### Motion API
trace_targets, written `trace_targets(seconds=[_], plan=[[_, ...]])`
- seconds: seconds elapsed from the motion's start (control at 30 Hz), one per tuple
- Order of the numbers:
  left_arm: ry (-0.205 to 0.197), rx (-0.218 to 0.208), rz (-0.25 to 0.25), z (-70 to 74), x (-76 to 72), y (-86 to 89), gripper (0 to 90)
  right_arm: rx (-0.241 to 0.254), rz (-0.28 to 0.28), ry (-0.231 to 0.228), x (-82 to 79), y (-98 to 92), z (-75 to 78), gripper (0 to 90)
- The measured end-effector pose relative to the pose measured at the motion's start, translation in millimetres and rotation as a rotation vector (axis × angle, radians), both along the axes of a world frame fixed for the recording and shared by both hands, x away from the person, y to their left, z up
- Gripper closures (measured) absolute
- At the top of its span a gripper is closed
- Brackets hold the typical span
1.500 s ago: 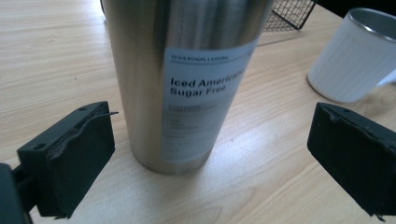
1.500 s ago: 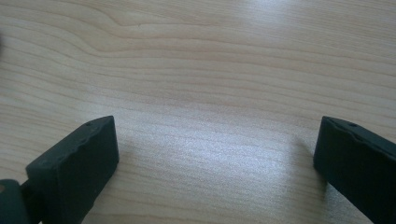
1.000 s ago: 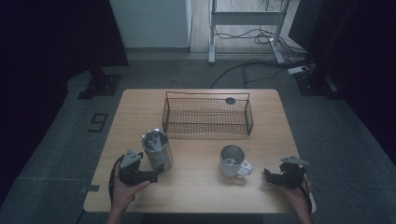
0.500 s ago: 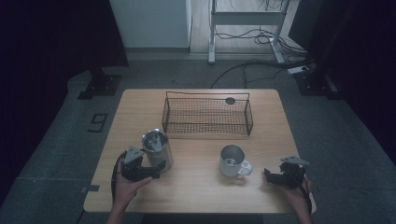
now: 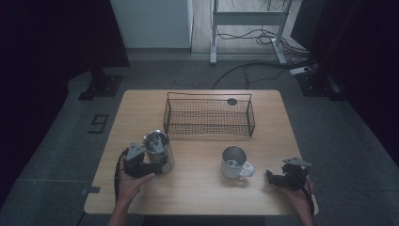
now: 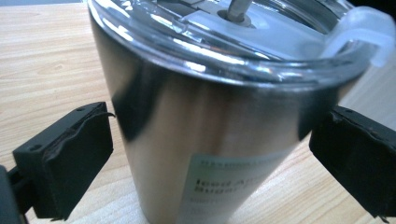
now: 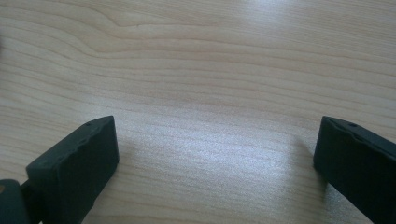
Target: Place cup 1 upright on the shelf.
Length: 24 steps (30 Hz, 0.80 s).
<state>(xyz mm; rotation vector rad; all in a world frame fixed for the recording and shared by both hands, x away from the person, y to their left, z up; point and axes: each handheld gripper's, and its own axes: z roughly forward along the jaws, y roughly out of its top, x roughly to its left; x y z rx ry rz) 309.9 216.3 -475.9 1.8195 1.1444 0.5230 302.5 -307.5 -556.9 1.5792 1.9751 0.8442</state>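
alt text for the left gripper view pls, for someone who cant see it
A steel tumbler with a clear plastic lid stands on a light wooden table, close to the camera, between the two open black jaws of the left gripper. Small gaps show between the jaws and its sides. A pale label sits low on its side, print blurred.

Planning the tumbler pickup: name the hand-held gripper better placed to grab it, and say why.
Left. The left hand-held gripper has its open jaws on either side of the steel tumbler; the right hand-held gripper rests across the table, beyond the mug.
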Motion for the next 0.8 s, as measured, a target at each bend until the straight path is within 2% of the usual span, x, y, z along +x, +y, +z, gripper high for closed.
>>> trace_targets(seconds=[0.2,0.5,0.8], plan=[[-0.009,0.008,0.018,-2.8,5.9,-4.9,0.0,0.0,0.0,0.0,0.0,0.0,0.0,0.0],[0.012,0.009,0.015,-9.2,16.8,-10.1,0.2,0.0,0.0,0.0,0.0,0.0,0.0,0.0],[-0.003,0.013,0.0,-11.8,19.7,-9.4,1.6,0.0,0.0,0.0,0.0,0.0,0.0,0.0]])
